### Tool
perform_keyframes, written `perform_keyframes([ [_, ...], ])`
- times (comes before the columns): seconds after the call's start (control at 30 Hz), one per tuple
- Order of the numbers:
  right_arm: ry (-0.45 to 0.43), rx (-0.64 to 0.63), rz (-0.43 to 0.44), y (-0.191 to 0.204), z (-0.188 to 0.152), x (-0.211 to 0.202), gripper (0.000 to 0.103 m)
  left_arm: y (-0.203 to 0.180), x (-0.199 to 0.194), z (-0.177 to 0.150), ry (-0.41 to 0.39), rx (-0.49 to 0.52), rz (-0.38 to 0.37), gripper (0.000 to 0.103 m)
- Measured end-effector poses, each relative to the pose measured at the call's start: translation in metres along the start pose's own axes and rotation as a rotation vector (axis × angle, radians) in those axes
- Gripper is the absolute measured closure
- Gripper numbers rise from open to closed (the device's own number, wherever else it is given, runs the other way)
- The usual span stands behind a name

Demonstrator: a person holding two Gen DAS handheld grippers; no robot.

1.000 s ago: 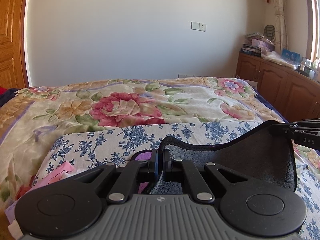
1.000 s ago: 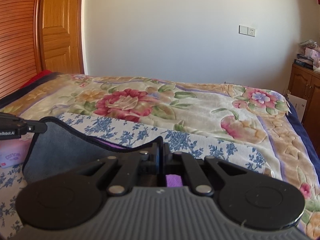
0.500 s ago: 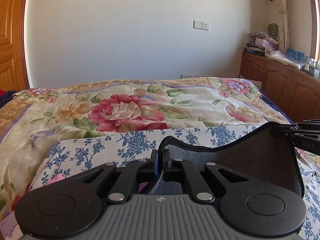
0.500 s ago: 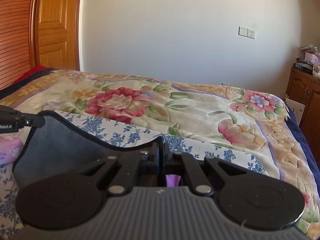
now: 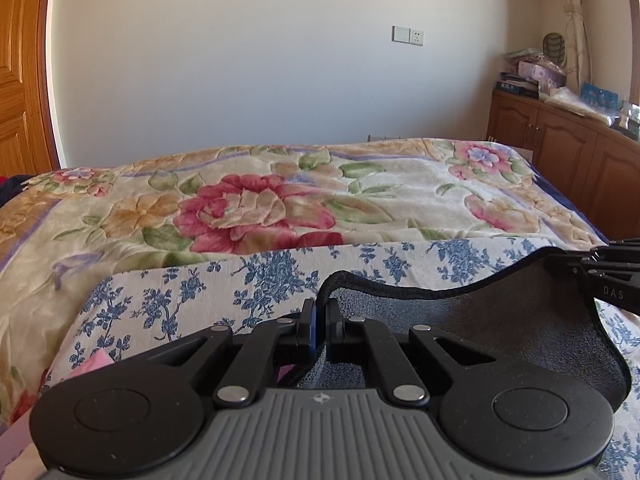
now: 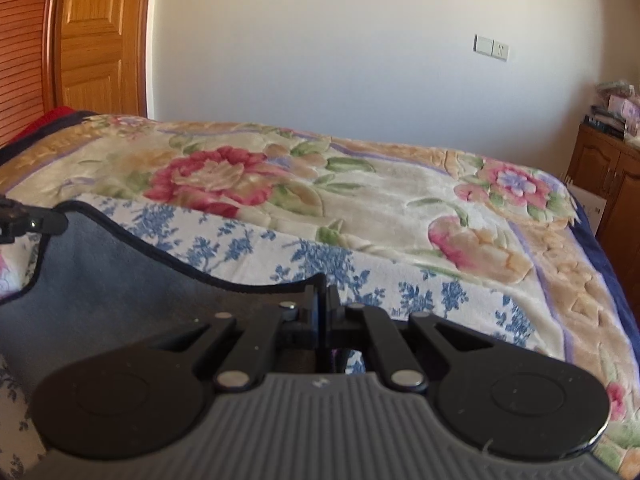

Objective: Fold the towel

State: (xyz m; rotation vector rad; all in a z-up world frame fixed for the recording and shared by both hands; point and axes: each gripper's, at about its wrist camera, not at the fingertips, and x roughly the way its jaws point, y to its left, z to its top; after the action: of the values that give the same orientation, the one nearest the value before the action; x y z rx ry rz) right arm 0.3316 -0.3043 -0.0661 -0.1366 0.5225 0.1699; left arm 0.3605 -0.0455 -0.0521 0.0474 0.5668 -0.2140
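Both grippers point forward, roughly level, over the bed toward the far wall, and each pinches a corner of the same dark grey towel [image 5: 500, 332]. In the left wrist view, the left gripper [image 5: 319, 320] has its fingers pressed together on the towel's dark-bound edge, which bunches into a small loop just above the tips. From there the cloth sags in a shallow curve to the right, where the right gripper [image 5: 600, 266] enters from the frame's edge and clamps the other corner.

In the right wrist view, the right gripper [image 6: 323, 312] is likewise closed tight on the hem, and the towel [image 6: 120, 280] runs away to the left, its edge rising to the left gripper [image 6: 28, 222], which grips the far corner. That view is slightly blurred, so the exact bite of the tips on the hem is hard to make out there.

The towel hangs stretched between the two tools, held up above a blue-flowered white sheet [image 5: 280, 272] that lies over the big floral blanket [image 5: 260, 208]. A wooden door [image 6: 92, 36] stands at the left, a wall socket plate [image 5: 408, 35] sits on the pale wall, and a wooden cabinet [image 5: 560, 148] with clutter on top stands at the right.
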Motion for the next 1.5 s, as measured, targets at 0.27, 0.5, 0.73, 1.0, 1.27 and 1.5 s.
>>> perform_keyframes([
  [0.27, 0.026, -0.008, 0.008, 0.000, -0.008, 0.014, 0.099, 0.011, 0.015, -0.001, 0.011, -0.008, 0.026, 0.098],
  [0.5, 0.046, -0.006, 0.003, -0.002, -0.012, 0.020, 0.099, 0.010, 0.025, -0.005, 0.037, 0.019, 0.036, 0.098],
  [0.73, 0.053, -0.005, 0.007, -0.002, -0.014, 0.026, 0.099, 0.010, 0.032, -0.008, 0.051, 0.029, 0.037, 0.098],
  [1.0, 0.073, 0.010, -0.005, -0.005, -0.016, 0.029, 0.085, 0.012, 0.037, -0.011, 0.070, 0.026, 0.037, 0.095],
  [1.27, 0.054, 0.035, -0.001, -0.009, -0.010, 0.017, 0.049, 0.010, 0.026, -0.010, 0.047, 0.020, 0.048, 0.054],
  [1.5, 0.032, 0.072, 0.018, -0.009, -0.002, -0.011, 0.048, 0.005, -0.001, -0.005, 0.007, 0.027, 0.071, 0.030],
])
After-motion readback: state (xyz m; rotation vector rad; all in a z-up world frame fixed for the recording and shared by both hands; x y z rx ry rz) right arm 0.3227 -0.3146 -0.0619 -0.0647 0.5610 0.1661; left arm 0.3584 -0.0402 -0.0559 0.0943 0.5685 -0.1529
